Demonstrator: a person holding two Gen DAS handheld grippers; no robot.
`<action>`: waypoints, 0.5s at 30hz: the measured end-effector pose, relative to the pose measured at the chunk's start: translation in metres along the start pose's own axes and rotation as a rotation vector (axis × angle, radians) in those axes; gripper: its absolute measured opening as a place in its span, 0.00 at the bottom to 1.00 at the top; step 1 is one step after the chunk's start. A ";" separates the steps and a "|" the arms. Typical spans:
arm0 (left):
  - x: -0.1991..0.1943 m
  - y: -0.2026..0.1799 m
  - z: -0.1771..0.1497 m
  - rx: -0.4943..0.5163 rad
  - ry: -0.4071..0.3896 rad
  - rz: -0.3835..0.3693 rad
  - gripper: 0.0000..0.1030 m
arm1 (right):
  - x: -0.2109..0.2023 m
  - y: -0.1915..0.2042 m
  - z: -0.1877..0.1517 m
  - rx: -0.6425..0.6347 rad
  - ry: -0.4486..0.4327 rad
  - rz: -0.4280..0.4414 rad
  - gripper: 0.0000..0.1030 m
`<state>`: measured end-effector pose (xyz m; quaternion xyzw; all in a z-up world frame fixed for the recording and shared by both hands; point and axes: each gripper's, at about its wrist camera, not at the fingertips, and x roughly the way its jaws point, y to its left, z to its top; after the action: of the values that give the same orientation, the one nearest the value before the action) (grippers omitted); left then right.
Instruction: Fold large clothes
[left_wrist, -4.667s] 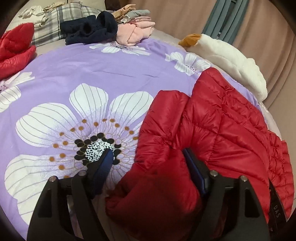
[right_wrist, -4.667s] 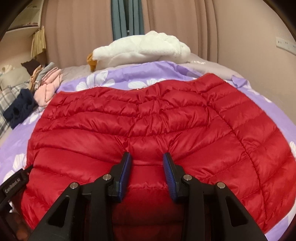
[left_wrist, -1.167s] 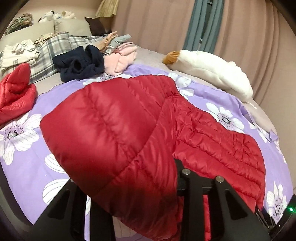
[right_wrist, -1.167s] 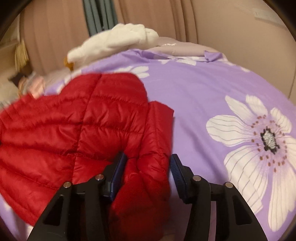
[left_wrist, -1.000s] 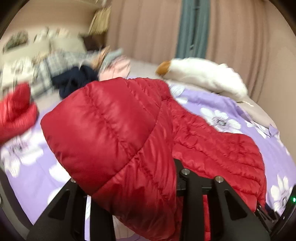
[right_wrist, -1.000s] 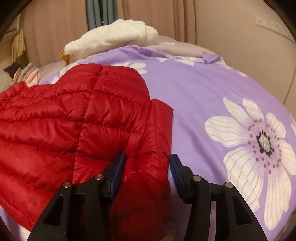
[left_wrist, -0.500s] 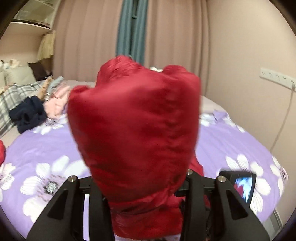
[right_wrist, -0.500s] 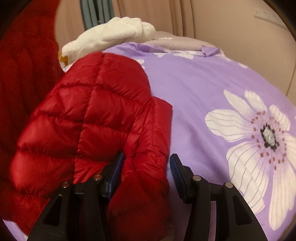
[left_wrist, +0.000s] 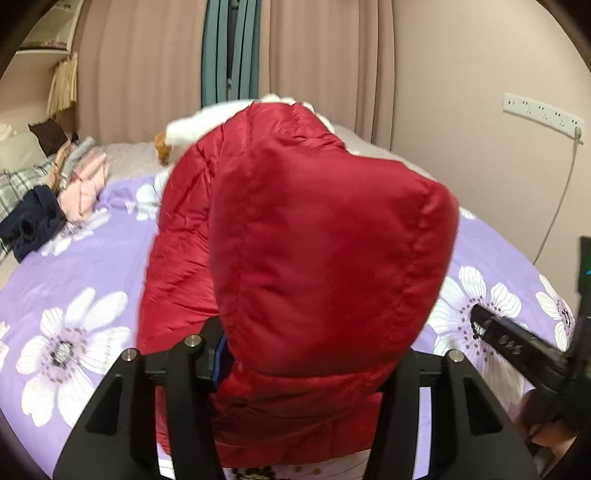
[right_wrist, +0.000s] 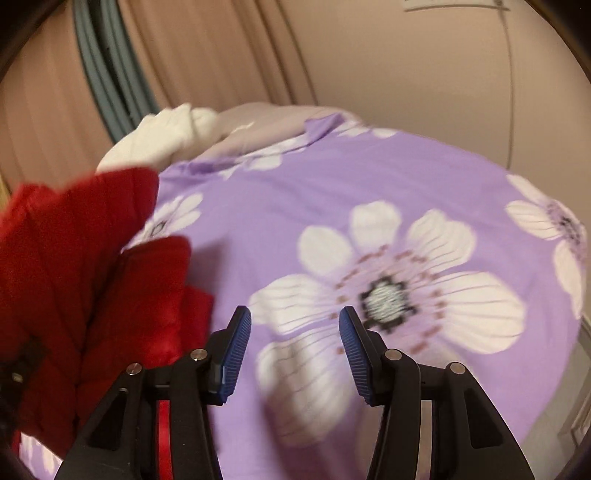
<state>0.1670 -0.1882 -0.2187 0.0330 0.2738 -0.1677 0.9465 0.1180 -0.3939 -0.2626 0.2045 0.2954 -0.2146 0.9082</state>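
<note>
Bed with purple floral sheet, pink curtains behind. Red puffer jacket is bunched up and lifted off the sheet, filling my left view; its lower part drapes to the bed. My left hand-held gripper is clamped on the jacket's fabric, fingers mostly buried. My right hand-held gripper is spread wide, holding nothing, over a white flower print, jacket just to its left. Clothes pile far left.
</note>
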 end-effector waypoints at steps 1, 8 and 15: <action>0.007 -0.003 -0.003 -0.008 0.025 -0.007 0.51 | -0.002 -0.001 0.000 -0.014 -0.009 -0.026 0.51; 0.053 -0.036 -0.014 0.094 0.158 0.078 0.60 | -0.003 -0.005 0.001 -0.067 -0.037 -0.091 0.51; 0.073 -0.044 -0.021 0.122 0.189 0.114 0.66 | -0.015 -0.017 0.006 -0.068 -0.079 -0.164 0.51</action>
<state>0.1994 -0.2485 -0.2736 0.1216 0.3489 -0.1259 0.9207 0.1010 -0.4067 -0.2533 0.1402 0.2823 -0.2859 0.9050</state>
